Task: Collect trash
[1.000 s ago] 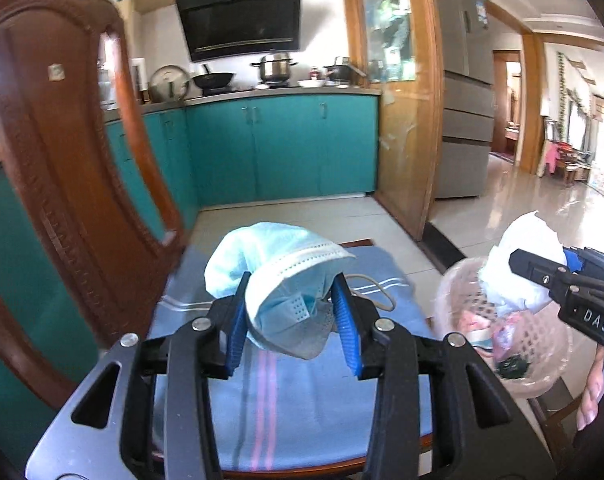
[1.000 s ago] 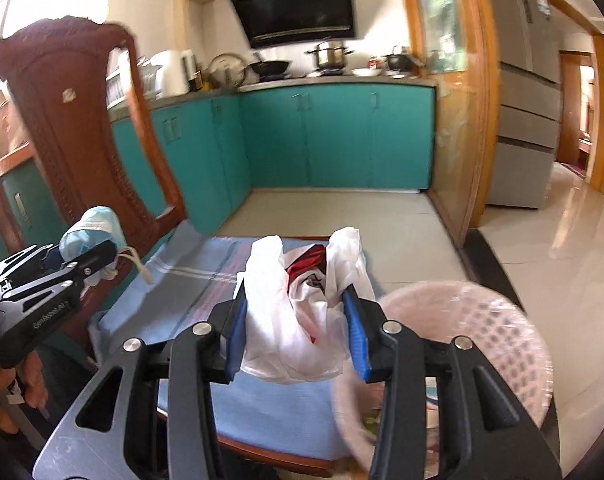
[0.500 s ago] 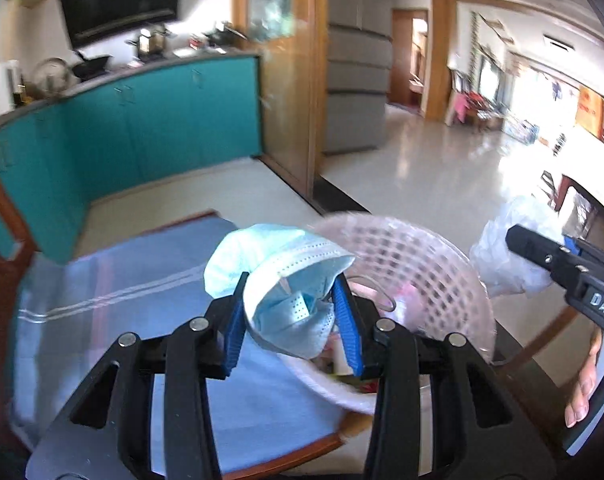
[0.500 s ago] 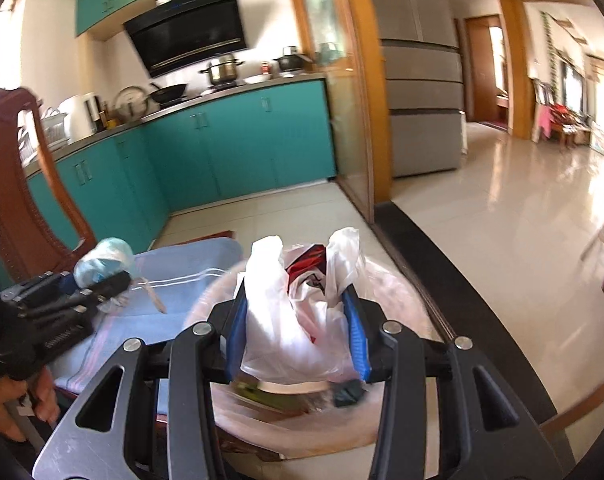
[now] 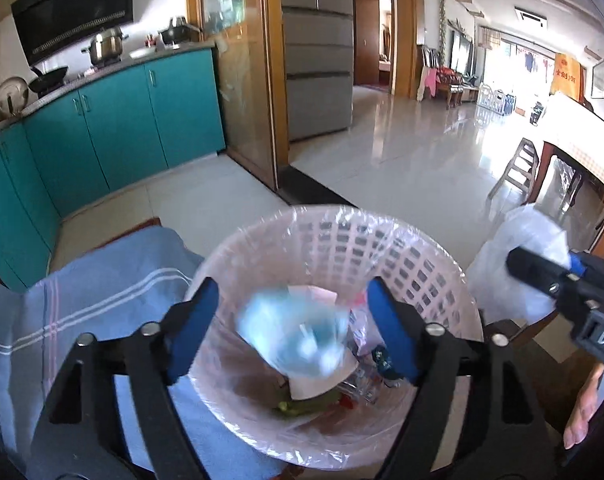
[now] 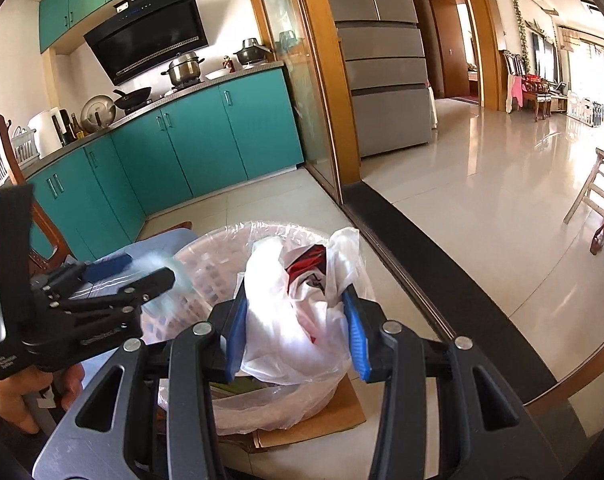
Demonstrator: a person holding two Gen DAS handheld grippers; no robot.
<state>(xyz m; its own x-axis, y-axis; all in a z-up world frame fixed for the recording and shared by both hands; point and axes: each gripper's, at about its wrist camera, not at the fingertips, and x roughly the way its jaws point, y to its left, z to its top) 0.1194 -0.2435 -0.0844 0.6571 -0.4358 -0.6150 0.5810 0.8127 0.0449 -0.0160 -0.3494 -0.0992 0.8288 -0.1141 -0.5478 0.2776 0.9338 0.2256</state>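
A pink lattice waste basket (image 5: 413,256) lined with clear plastic stands on the floor and holds several scraps. My left gripper (image 5: 292,320) is open over it, and the light blue face mask (image 5: 298,340) is blurred between the jaws, dropping into the basket. My right gripper (image 6: 296,326) is shut on a white plastic bag (image 6: 286,320) with red inside, held over the basket's (image 6: 206,256) near edge. The right gripper and its bag (image 5: 521,264) also show at the right of the left wrist view.
A chair seat with a blue striped cloth (image 5: 82,304) is to the left of the basket. Brown cardboard (image 6: 341,412) lies under the basket. Teal cabinets (image 6: 206,140) stand behind, and a dark floor strip (image 6: 441,280) runs to the right.
Both grippers moved right, from over the chair seat to over the basket. My left gripper opened and let go of the mask, which is falling. My right gripper still holds the bag.
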